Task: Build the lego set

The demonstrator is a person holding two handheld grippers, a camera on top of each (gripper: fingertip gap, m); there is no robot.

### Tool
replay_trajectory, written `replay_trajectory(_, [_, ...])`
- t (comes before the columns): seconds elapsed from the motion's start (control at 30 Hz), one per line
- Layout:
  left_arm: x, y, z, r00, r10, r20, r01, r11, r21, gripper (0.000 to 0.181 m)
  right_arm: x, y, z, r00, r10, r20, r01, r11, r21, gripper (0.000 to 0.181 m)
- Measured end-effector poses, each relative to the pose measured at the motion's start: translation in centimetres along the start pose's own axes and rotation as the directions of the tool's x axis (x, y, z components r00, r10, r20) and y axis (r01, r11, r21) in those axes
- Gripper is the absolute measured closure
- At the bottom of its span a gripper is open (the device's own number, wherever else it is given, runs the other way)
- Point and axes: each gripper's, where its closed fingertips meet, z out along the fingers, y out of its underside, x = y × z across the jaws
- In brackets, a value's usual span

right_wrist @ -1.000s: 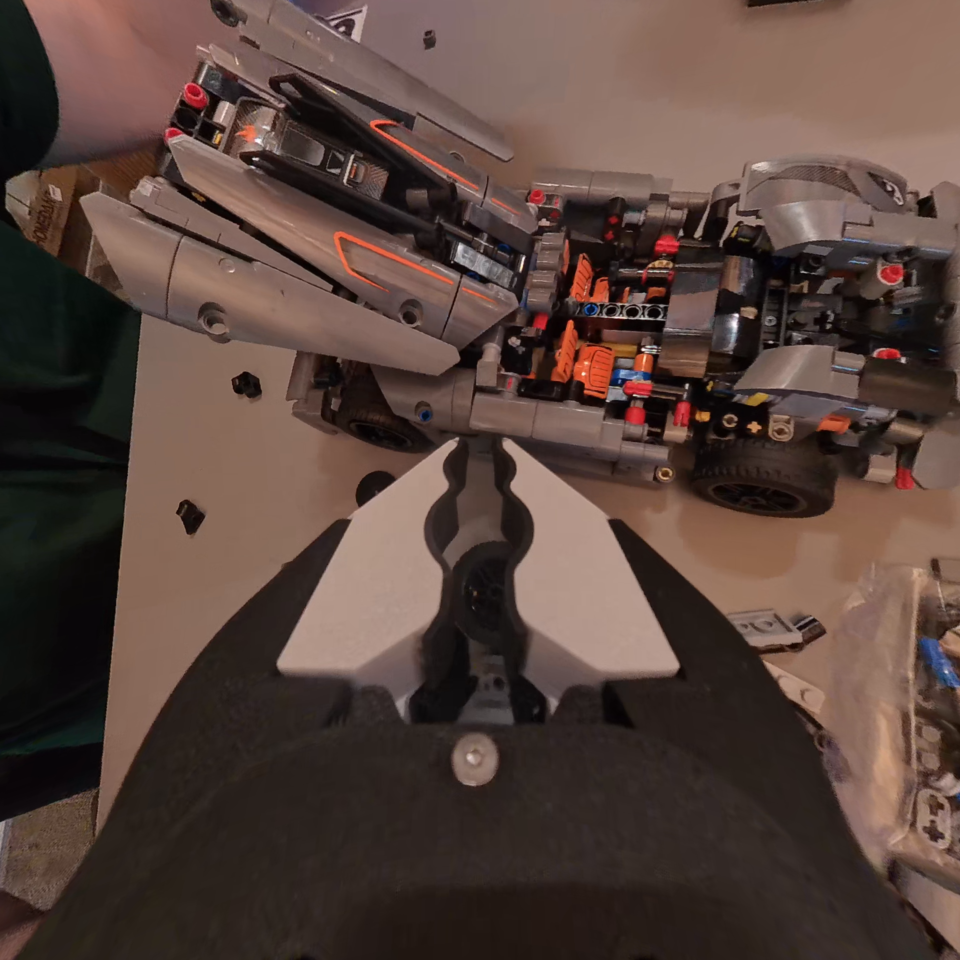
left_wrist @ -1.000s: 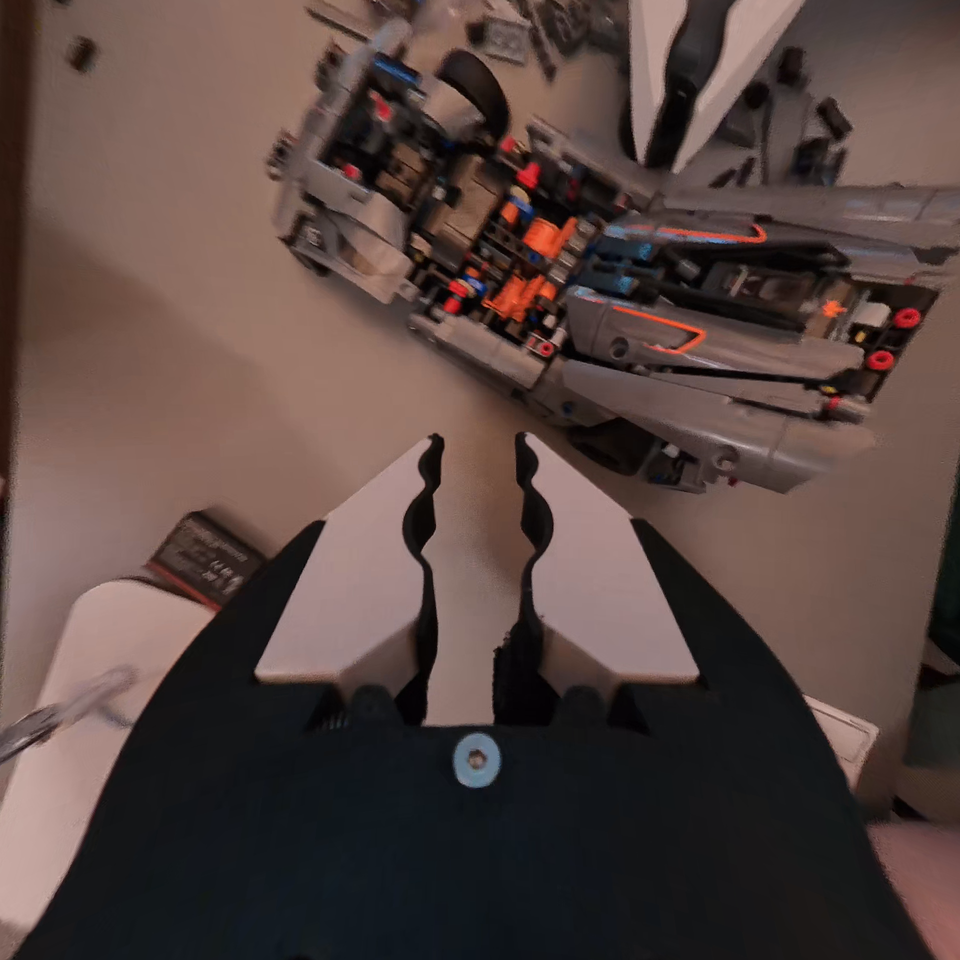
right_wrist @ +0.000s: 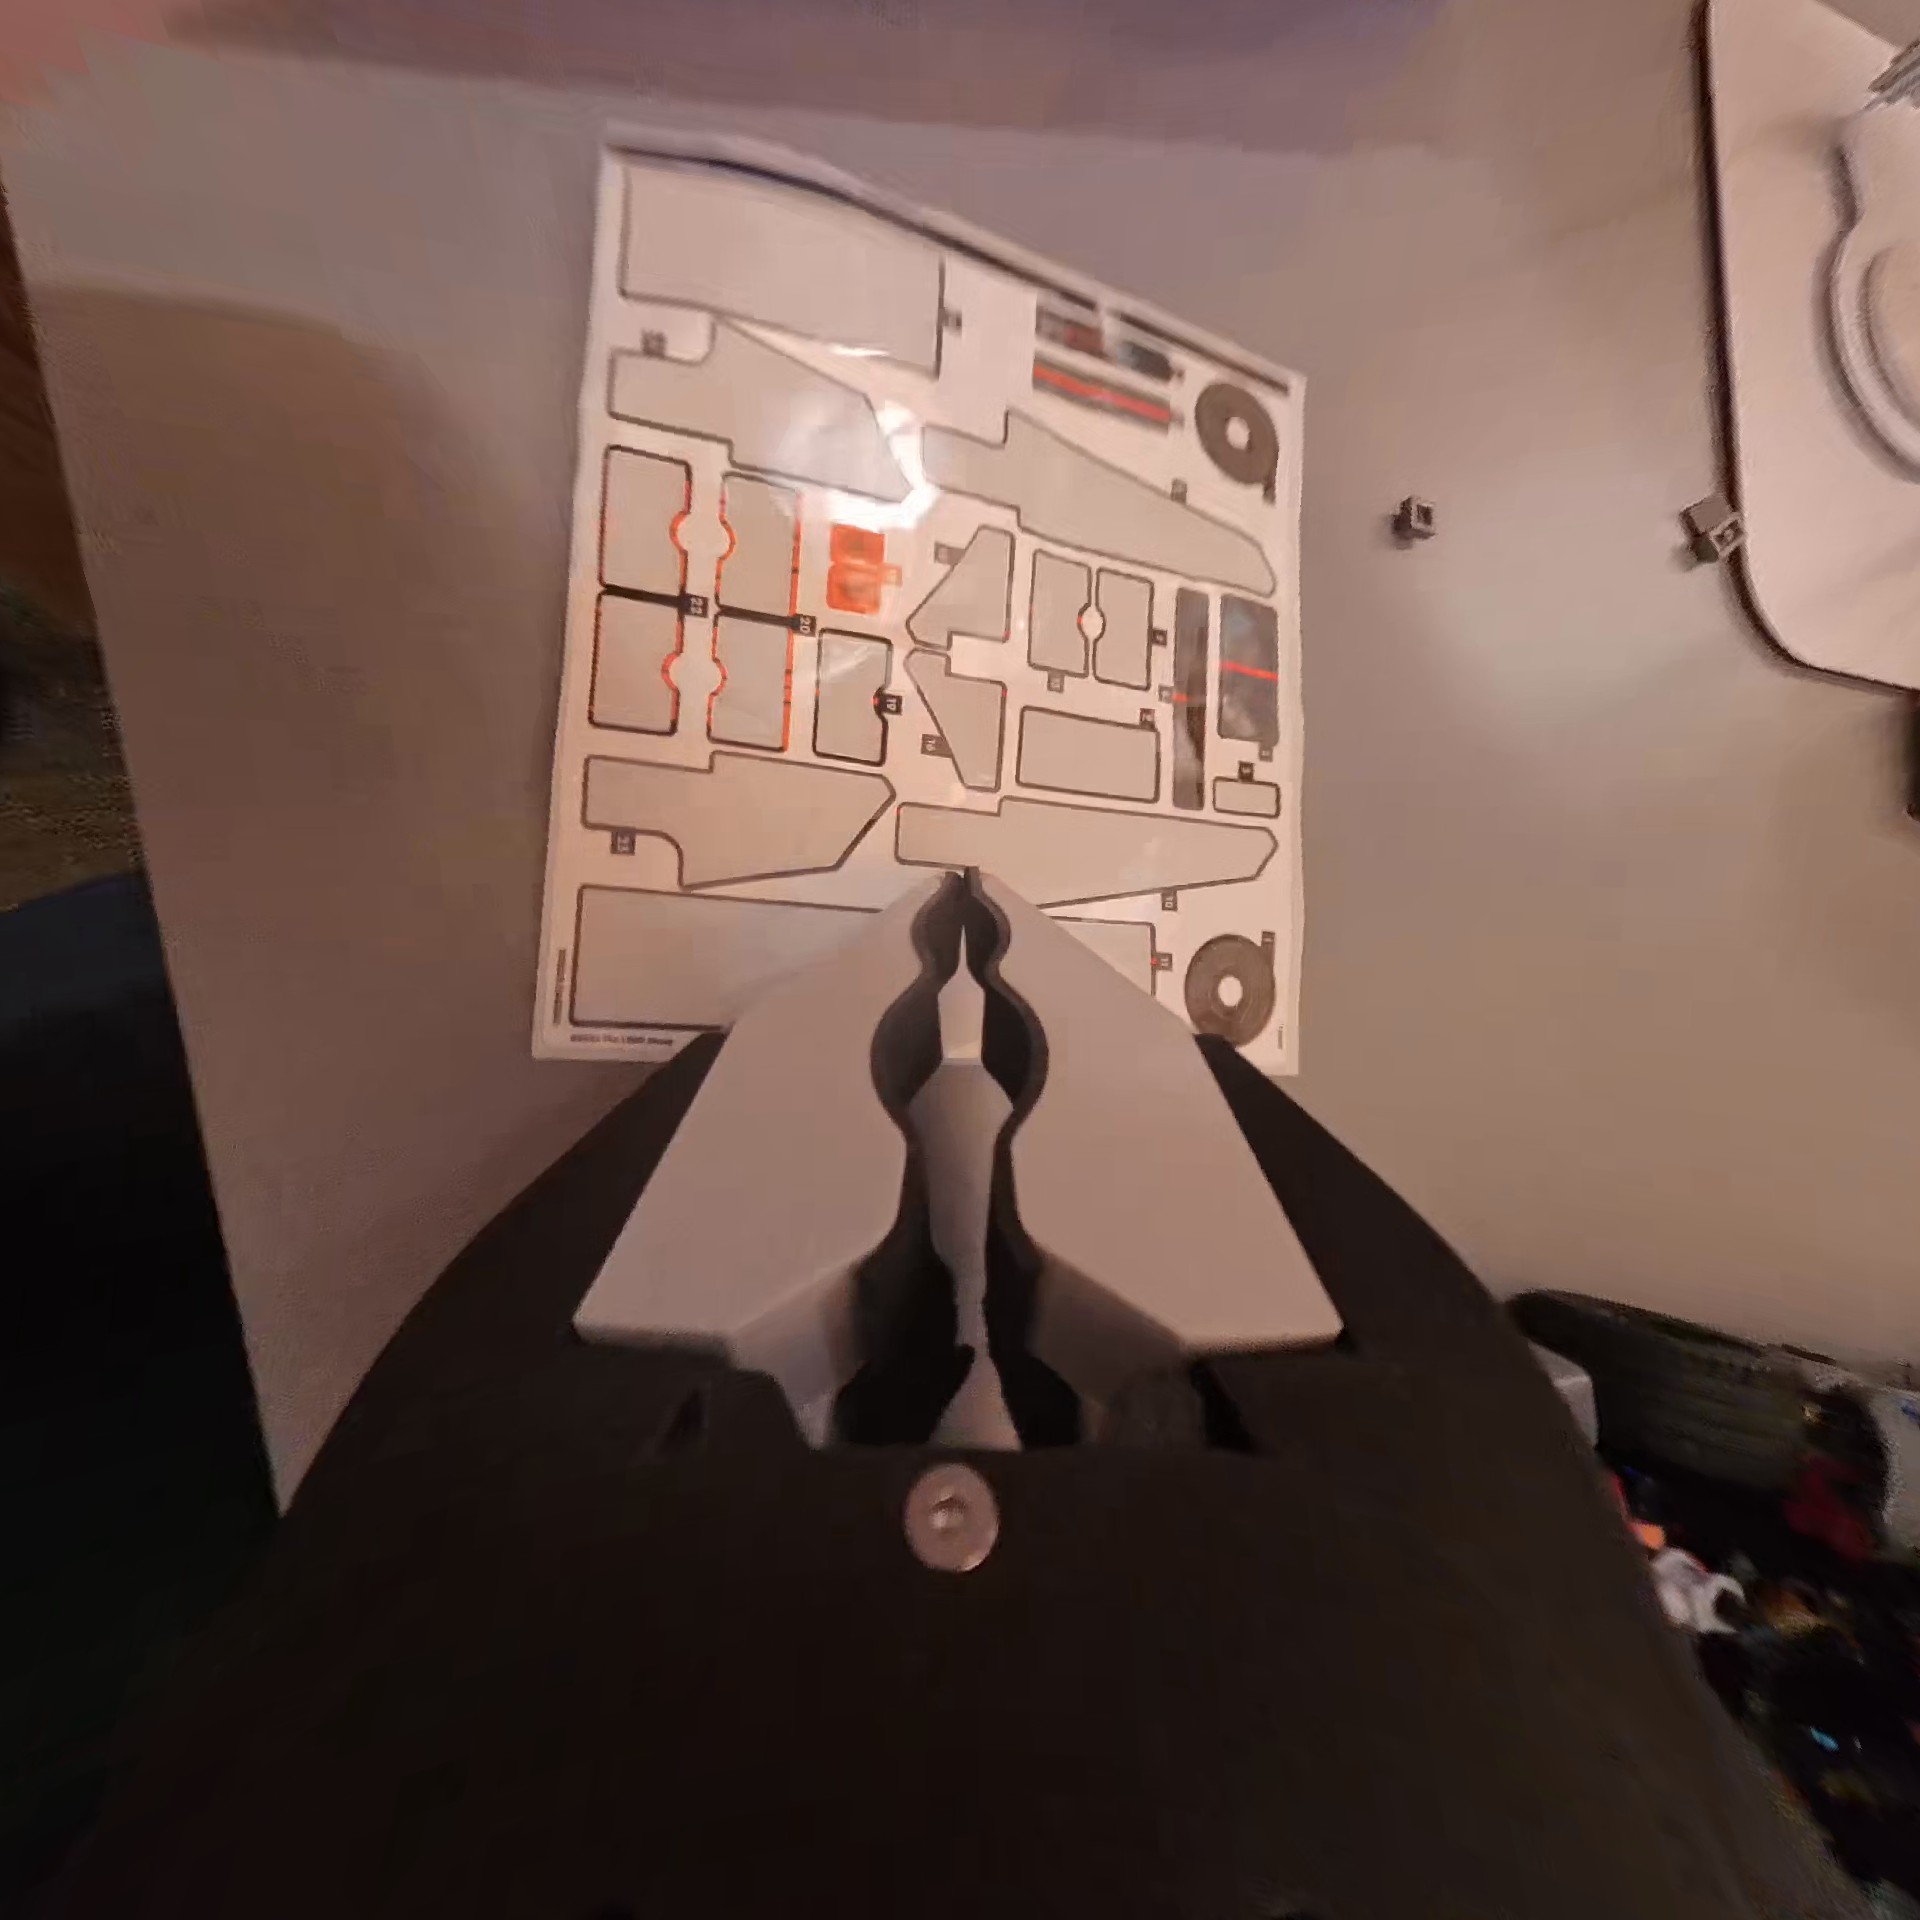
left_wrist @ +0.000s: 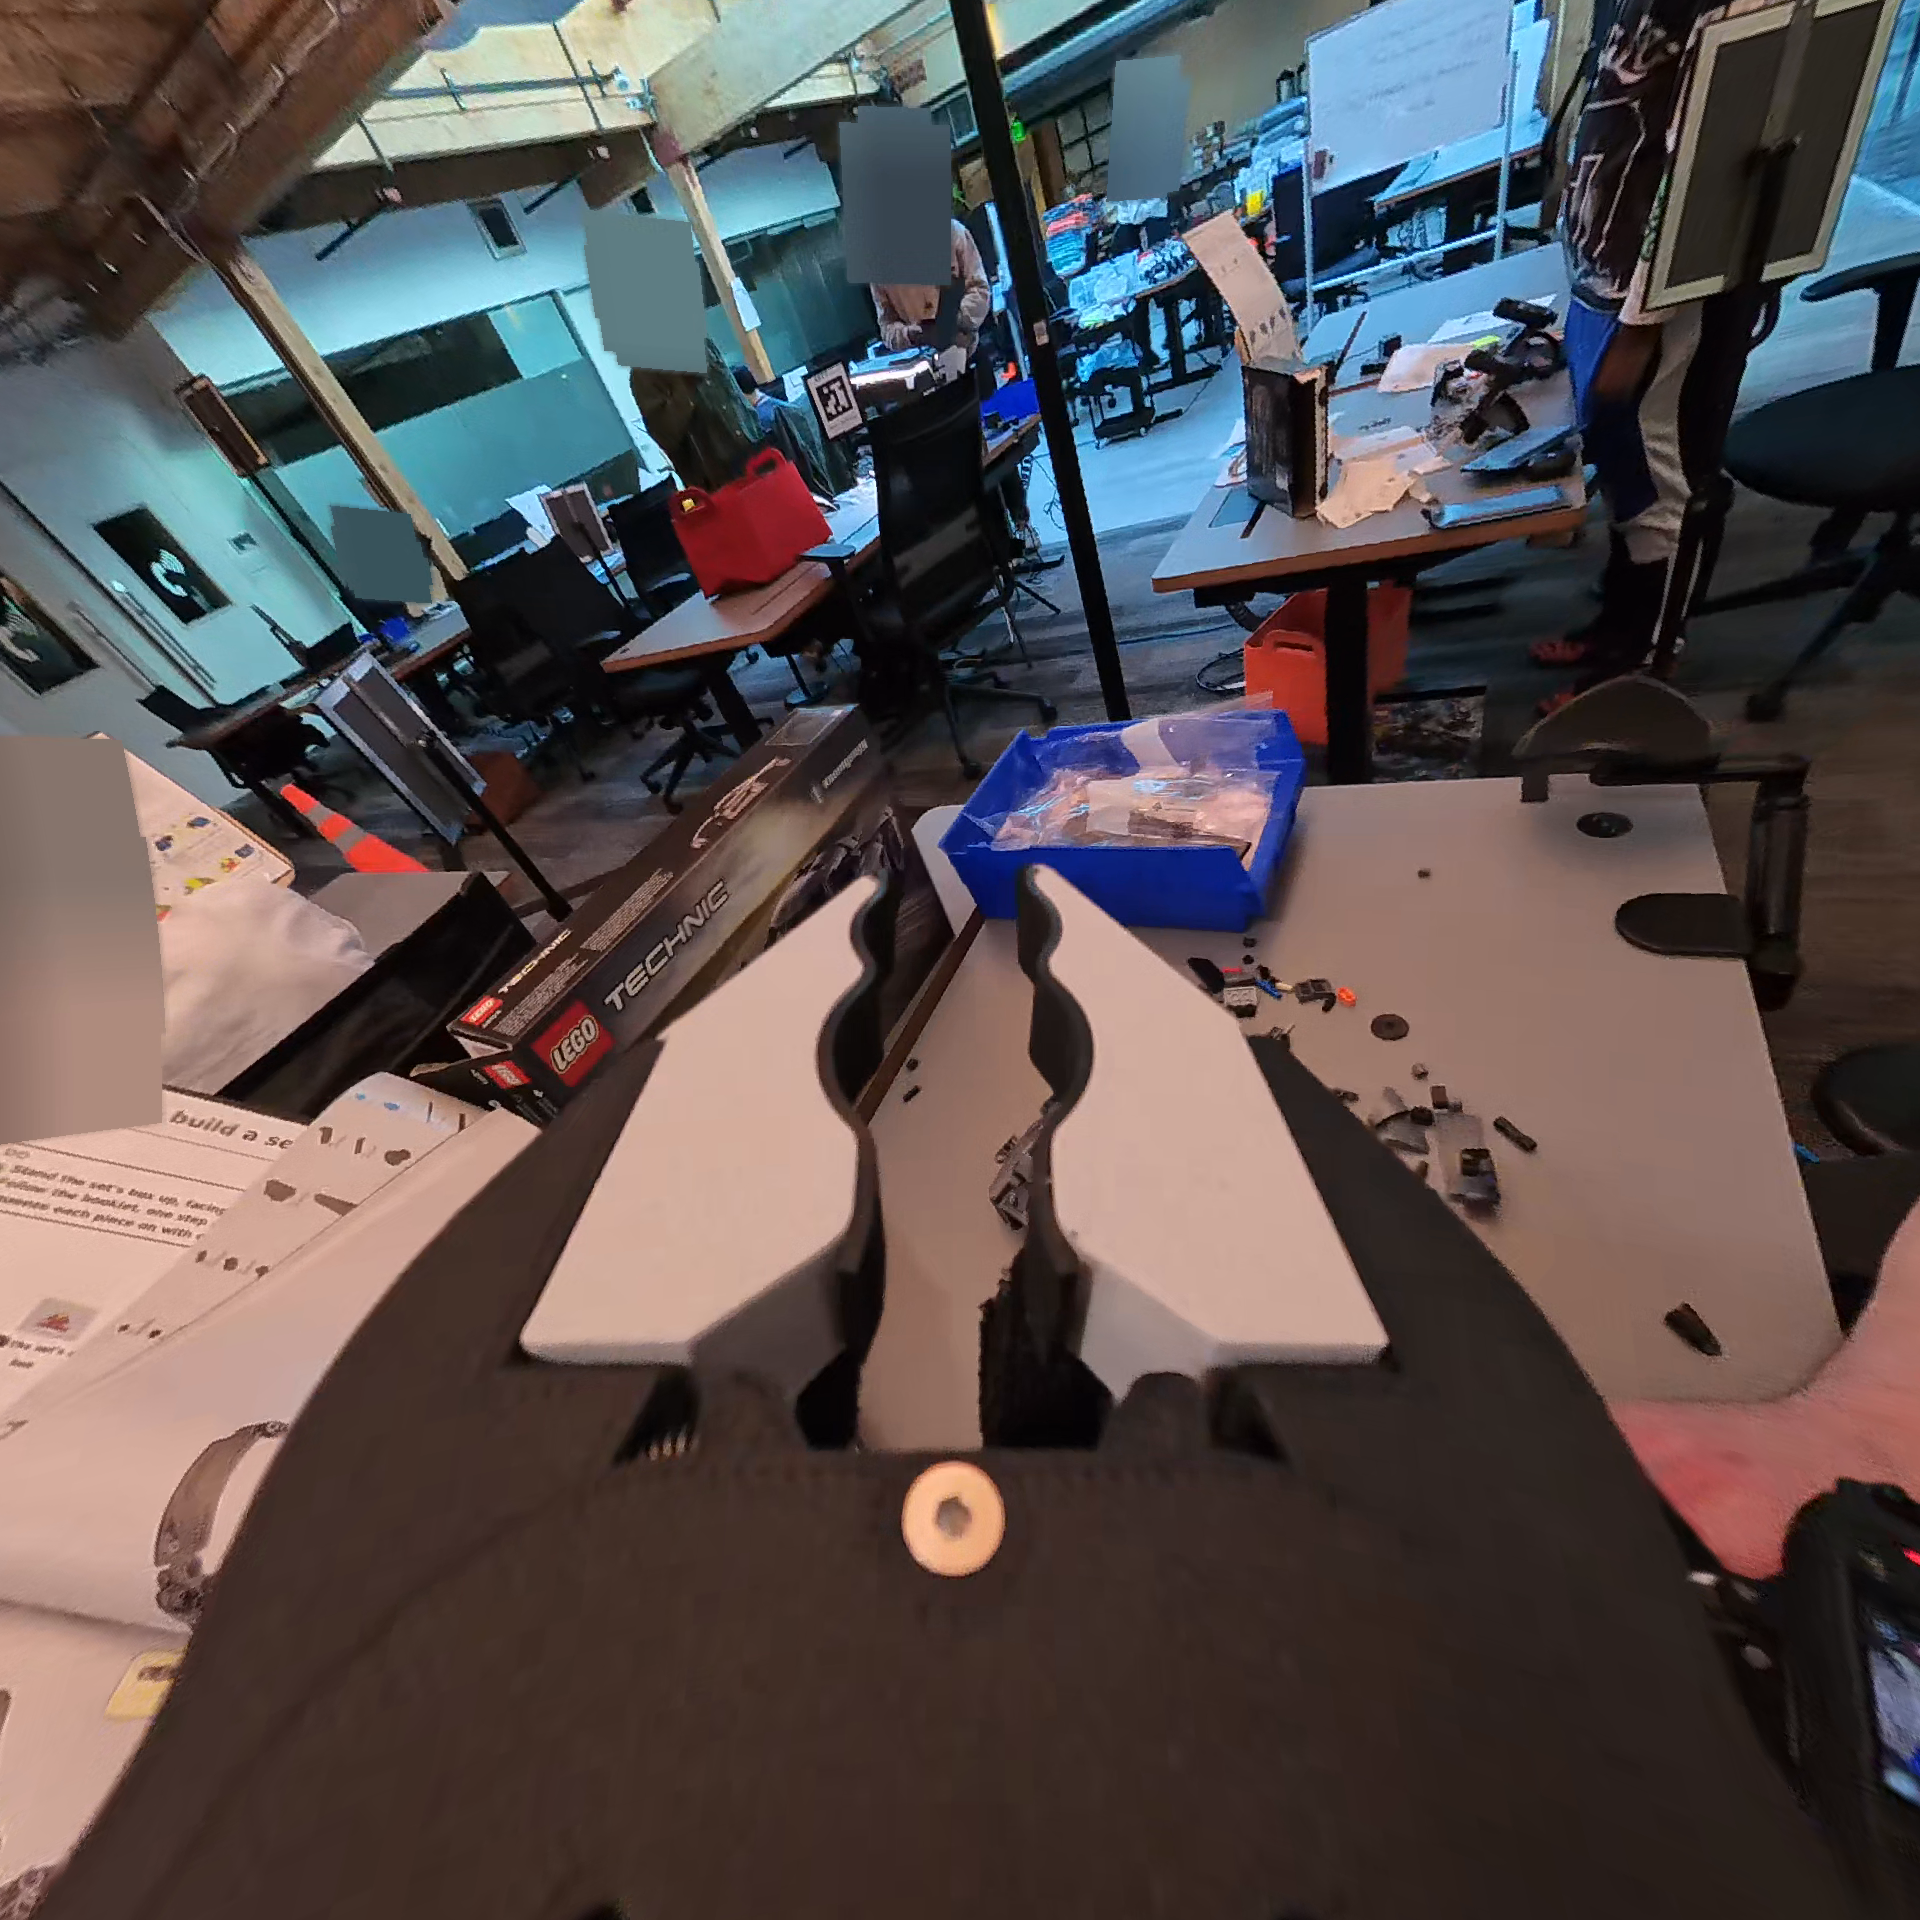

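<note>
Your left gripper [left_wrist: 951, 904] was held with jaws spread and empty; the blue bin [left_wrist: 1122, 894] of bagged parts sat just beyond its tips, and loose lego pieces [left_wrist: 1444, 1127] lay scattered to their right. Your right gripper [right_wrist: 958, 881] had jaws pressed together, tips over the sticker sheet [right_wrist: 914, 582].
</note>
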Motion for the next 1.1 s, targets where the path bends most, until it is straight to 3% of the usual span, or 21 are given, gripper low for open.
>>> replay_trajectory(0.03, [0.5,-0.3,0.0,1.0,0.006,-0.006,-0.006,1.0,-0.011,0.161,0.2,-0.2,0.2,1.0,0.005,0.001,-0.005,1.0,0.002,0.181])
replay_trajectory(0.2, [4.3,2.9,-0.2,0.992,0.11,0.055,-0.095,0.971,-0.221,0.158,2.3,-0.5,-0.6,0.994,0.044,-0.1,-0.043,0.999,0.01,0.178])
replay_trajectory(0.37, [8.9,11.1,-1.6,0.99,0.121,0.07,-0.083,0.912,-0.402,0.152,1.7,-0.3,-6.7,0.996,0.028,-0.089,-0.015,0.99,0.144,0.15])
replay_trajectory(0.53, [14.6,19.3,-2.9,0.999,-0.031,-0.008,0.025,0.905,-0.424,0.139,2.1,4.5,-14.3,0.998,0.069,0.012,-0.07,0.956,0.286,0.153])
replay_trajectory(0.63, [16.7,24.5,-1.9,1.0,-0.029,-0.003,0.024,0.885,-0.465,0.126,5.2,8.9,-17.1,0.986,0.156,-0.065,-0.131,0.948,0.291,0.151])
replay_trajectory(0.73, [18.6,28.8,0.2,0.991,-0.124,-0.046,0.081,0.843,-0.532,0.108,8.2,12.5,-17.6,0.956,0.267,-0.121,-0.229,0.938,0.261,0.145])
replay_trajectory(0.87, [18.2,33.8,2.1,0.993,-0.096,-0.066,0.029,0.75,-0.661,0.102,9.5,15.7,-15.9,0.924,0.36,-0.125,-0.34,0.927,0.16,0.133])
replay_trajectory(1.1, [17.7,36.3,4.1,0.976,-0.151,-0.155,-0.003,0.706,-0.708,0.098,9.5,17.4,-12.4,0.906,0.418,-0.071,-0.414,0.908,0.069,0.131])
